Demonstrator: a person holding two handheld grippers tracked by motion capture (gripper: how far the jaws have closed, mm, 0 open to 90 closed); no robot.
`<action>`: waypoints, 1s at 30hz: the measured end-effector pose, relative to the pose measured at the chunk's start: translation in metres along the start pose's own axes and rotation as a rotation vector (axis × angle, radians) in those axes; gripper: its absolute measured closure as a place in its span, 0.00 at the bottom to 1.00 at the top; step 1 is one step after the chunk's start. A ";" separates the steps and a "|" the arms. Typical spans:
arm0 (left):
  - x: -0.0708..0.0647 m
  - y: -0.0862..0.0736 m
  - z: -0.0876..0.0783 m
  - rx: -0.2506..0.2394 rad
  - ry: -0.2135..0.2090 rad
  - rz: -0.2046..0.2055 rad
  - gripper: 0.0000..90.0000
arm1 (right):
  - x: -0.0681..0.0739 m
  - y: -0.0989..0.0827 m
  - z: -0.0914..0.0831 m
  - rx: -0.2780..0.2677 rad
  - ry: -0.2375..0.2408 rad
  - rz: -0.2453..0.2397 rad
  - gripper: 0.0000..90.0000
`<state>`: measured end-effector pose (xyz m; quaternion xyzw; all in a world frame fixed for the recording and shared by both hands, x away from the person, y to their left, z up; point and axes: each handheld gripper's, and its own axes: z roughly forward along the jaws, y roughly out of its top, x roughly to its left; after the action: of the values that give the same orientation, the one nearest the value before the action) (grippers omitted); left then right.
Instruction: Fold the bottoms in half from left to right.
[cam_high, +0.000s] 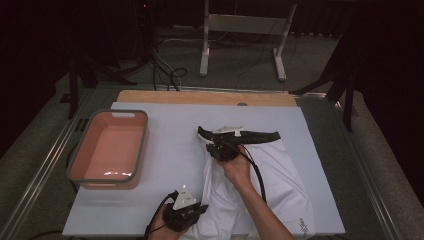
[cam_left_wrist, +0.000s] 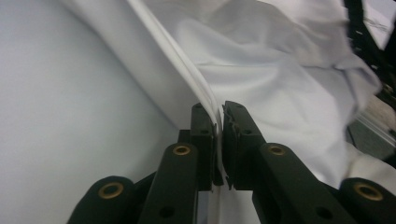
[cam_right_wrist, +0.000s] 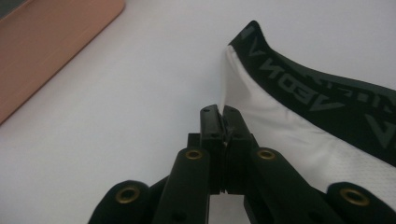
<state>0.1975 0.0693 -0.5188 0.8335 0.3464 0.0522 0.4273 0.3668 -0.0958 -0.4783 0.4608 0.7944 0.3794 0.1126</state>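
The desk (cam_high: 165, 165) is covered by a pale sheet, and everything below is placed relative to the white shorts (cam_high: 280, 185), which are spread over the near right part of that sheet. A black waistband (cam_right_wrist: 322, 93) with grey lettering is seen along the far edge of the shorts, its left end lifted slightly off the sheet. A pink basin (cam_high: 109, 149) with a grey rim is set well to the left of the shorts, apart from them.

The right gripper (cam_high: 222, 149) is held at the far left corner of the shorts, just below the waistband. In the right gripper view its jaws are seen pressed together on a thin edge of the white cloth, right beside the waistband's end.

The left gripper (cam_high: 184, 212) is held at the near left edge of the shorts, by the desk's front edge. In the left gripper view a folded white hem (cam_left_wrist: 187, 70) is pinched between its jaws, which are closed on the fabric, and the cloth rises away from them in creased folds.
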 end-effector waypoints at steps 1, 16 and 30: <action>-0.001 0.000 0.000 0.002 -0.007 0.004 0.93 | -0.001 0.000 0.000 -0.001 -0.002 0.005 0.99; -0.019 0.001 0.002 0.037 -0.128 0.073 0.92 | -0.019 0.003 -0.012 -0.024 -0.024 0.026 0.99; -0.037 0.014 -0.003 -0.016 -0.206 0.141 0.94 | -0.036 -0.002 -0.029 -0.038 -0.048 0.043 0.99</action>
<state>0.1754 0.0429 -0.4986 0.8533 0.2408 -0.0010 0.4624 0.3702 -0.1399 -0.4657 0.4846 0.7740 0.3854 0.1322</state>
